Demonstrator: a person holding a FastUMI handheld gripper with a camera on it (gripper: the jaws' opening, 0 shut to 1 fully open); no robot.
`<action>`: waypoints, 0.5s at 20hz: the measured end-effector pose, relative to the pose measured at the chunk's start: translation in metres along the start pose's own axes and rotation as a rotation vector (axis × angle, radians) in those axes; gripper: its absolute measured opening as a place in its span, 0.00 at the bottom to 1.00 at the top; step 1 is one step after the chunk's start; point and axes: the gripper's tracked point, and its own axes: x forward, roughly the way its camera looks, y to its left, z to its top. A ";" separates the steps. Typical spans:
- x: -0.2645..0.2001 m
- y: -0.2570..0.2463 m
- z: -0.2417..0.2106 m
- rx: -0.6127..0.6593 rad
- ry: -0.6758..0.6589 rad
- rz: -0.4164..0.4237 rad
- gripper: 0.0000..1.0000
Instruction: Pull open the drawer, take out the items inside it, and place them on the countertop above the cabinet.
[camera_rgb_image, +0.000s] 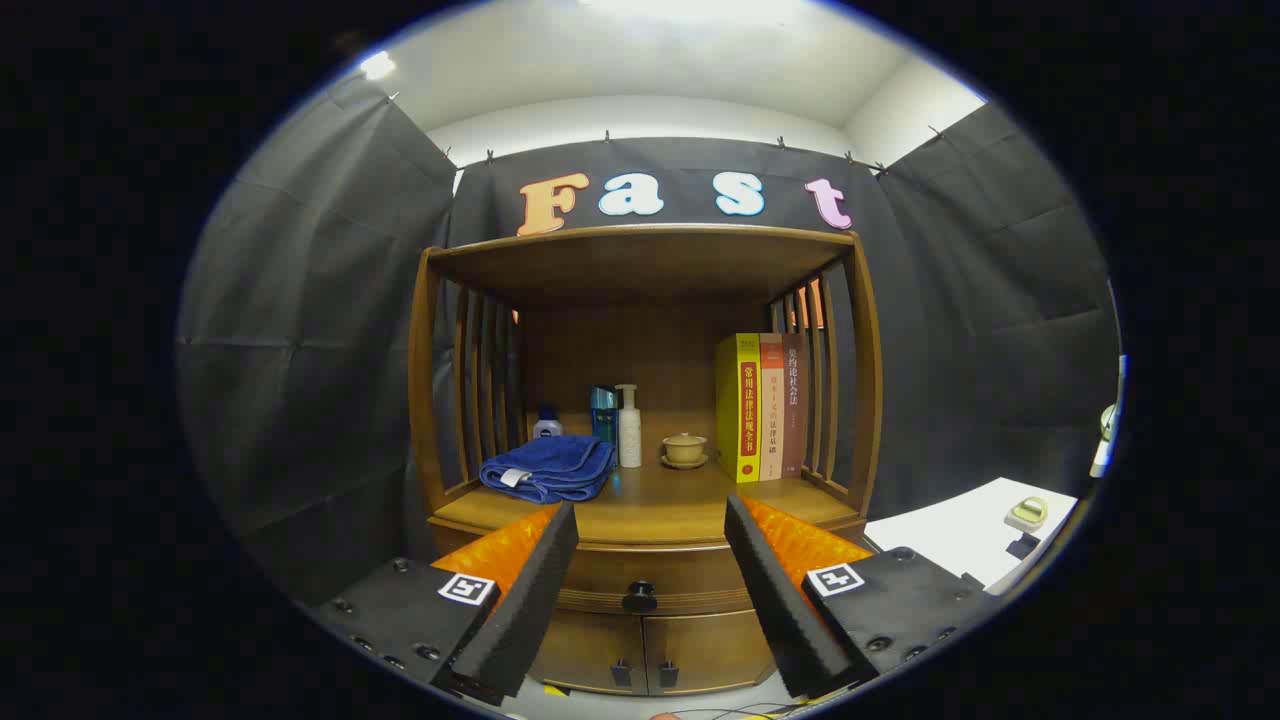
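Note:
A wooden cabinet stands ahead of me with its drawer (640, 575) closed under the countertop (650, 510). The drawer's round dark knob (639, 597) sits between my two fingers, some way beyond them. My gripper (650, 520) is open, fingers spread wide, with nothing held between them. What lies inside the drawer is hidden.
On the countertop lie a folded blue towel (548, 467), small bottles (628, 427), a lidded cup on a saucer (685, 449) and upright books (760, 407) at the right. Slatted sides and a top shelf enclose this space. Two small doors (645, 655) sit below the drawer. A white table (965, 535) stands right.

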 end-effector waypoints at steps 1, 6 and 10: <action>0.001 0.000 -0.003 -0.001 0.004 0.001 0.98; 0.002 -0.001 -0.004 -0.001 0.005 -0.001 0.98; 0.001 0.001 -0.003 -0.005 0.006 0.004 0.98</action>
